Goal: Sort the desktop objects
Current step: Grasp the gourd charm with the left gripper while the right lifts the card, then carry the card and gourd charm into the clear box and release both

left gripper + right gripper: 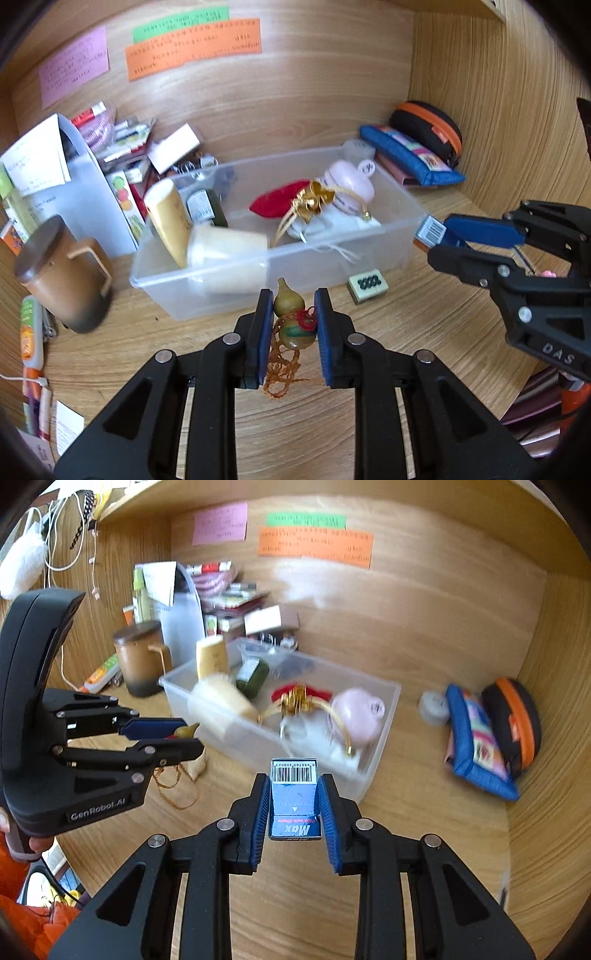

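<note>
My left gripper [293, 317] is shut on a small gourd charm [291, 317] with a red knot and a tangled orange cord, held just in front of the clear plastic bin [221, 291]. My right gripper [294, 794] is shut on a small blue staple box [294, 801] with a barcode, held before the bin's near right corner [364, 786]. The right gripper also shows in the left wrist view [443, 240], the left gripper in the right wrist view [184, 734]. The bin holds tubes, a red pouch [277, 203] and a pink bottle [351, 181].
A mahjong tile [367, 285] lies on the desk by the bin's front right. A brown lidded mug [62, 273] stands to the left, with boxes and papers behind. A blue pouch [410, 155] and a black-orange case [428, 127] lie at the back right corner.
</note>
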